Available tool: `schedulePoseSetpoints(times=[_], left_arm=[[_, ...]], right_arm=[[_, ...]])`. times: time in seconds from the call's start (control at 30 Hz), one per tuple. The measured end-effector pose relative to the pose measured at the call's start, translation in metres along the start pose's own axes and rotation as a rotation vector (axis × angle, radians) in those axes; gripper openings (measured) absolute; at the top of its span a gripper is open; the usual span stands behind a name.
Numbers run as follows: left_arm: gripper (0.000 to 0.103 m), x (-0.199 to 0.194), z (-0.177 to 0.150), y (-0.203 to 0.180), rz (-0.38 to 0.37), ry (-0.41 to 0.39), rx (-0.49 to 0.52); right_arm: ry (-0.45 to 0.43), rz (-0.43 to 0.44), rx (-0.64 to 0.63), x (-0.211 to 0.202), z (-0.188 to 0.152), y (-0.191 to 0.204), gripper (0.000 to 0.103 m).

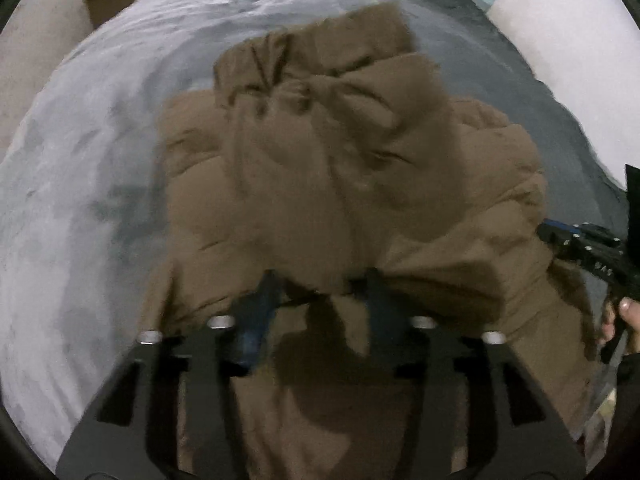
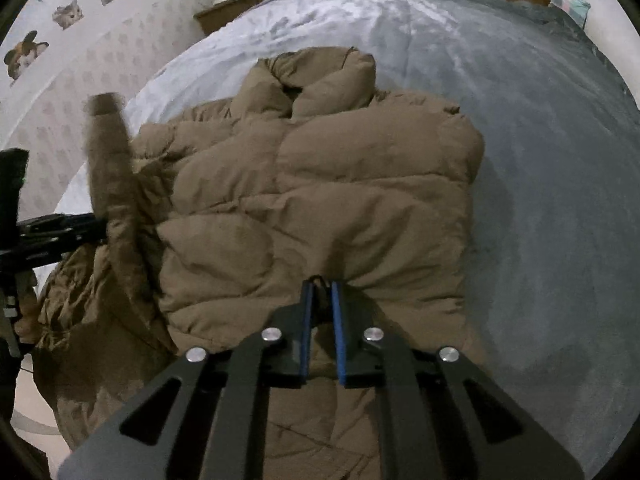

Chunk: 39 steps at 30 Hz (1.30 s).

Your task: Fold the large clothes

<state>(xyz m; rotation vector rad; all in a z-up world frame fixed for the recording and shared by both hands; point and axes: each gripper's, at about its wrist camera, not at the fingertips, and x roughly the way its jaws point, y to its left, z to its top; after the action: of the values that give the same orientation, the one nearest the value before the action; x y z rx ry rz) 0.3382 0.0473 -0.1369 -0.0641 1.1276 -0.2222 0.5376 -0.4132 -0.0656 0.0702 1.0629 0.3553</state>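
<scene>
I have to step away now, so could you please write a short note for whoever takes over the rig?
Right claw: shut on the jacket, pinching its near hem.
Left claw: open, with jacket fabric bunched between the fingers; the blurred picture does not show a grip. A sleeve stands up beside it.
Jacket: brown, puffy, on the grey bed, collar at the far end; its left part hangs over the bed edge.
Done: one side looks folded in, as far as the right wrist view shows.
Left: bring in the sleeve and the hanging part, then probably fold the hem towards the collar.
</scene>
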Motion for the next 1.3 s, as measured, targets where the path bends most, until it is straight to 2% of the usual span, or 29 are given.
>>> schedulePoseSetpoints(times=[0.07, 0.2, 0.37, 0.47, 0.63, 0.67, 0.7, 0.77, 0.9, 0.97, 1.03, 1.07, 1.1, 1.17, 1.3], left_arm=[[0.065, -0.011, -0.005, 0.009, 0.031, -0.014, 0.006], [0.066, -0.037, -0.006, 0.026, 0.075, -0.017, 0.007], [0.081, -0.075, 0.006, 0.053, 0.089, -0.066, -0.045], [0.082, -0.087, 0.021, 0.066, 0.069, -0.079, -0.092], [0.083, -0.074, 0.065, 0.041, 0.066, -0.056, -0.084], [0.084, -0.069, 0.070, 0.032, 0.055, -0.051, -0.072], [0.084, -0.067, 0.075, 0.027, 0.041, -0.041, -0.061], [0.085, -0.061, 0.086, 0.011, 0.041, -0.015, -0.043], [0.086, -0.048, 0.103, -0.006, 0.041, 0.025, -0.029], [0.085, -0.037, 0.105, -0.007, 0.039, 0.071, -0.018], [0.059, -0.020, 0.105, -0.006, 0.028, 0.127, -0.015], [0.032, -0.012, 0.104, -0.005, 0.026, 0.157, -0.018], [0.023, 0.000, 0.102, -0.007, 0.032, 0.185, -0.022], [0.021, 0.019, 0.100, -0.008, 0.058, 0.201, -0.015], [0.007, 0.030, 0.102, -0.009, 0.055, 0.195, -0.016]], right_arm=[[-0.003, 0.001, 0.008, -0.005, 0.001, -0.001, 0.010], [-0.025, 0.002, 0.003, -0.022, 0.004, 0.000, 0.013], [-0.050, -0.036, 0.022, -0.041, 0.009, -0.014, 0.014], [-0.051, -0.054, 0.060, -0.043, 0.011, -0.030, 0.015], [-0.042, -0.050, 0.112, -0.036, 0.012, -0.045, 0.015], [-0.036, -0.051, 0.121, -0.033, 0.012, -0.047, 0.021], [-0.033, -0.052, 0.126, -0.030, 0.013, -0.049, 0.033], [-0.025, -0.058, 0.134, -0.024, 0.013, -0.052, 0.039], [-0.002, -0.051, 0.137, -0.013, 0.015, -0.054, 0.039], [0.012, -0.045, 0.131, -0.008, 0.015, -0.053, 0.039], [0.022, -0.042, 0.133, -0.002, 0.014, -0.052, 0.039], [0.028, -0.041, 0.137, 0.002, 0.013, -0.052, 0.039], [0.030, -0.042, 0.139, 0.005, 0.013, -0.051, 0.039], [0.037, -0.044, 0.144, 0.010, 0.012, -0.051, 0.039], [0.046, -0.050, 0.138, 0.014, 0.011, -0.050, 0.039]])
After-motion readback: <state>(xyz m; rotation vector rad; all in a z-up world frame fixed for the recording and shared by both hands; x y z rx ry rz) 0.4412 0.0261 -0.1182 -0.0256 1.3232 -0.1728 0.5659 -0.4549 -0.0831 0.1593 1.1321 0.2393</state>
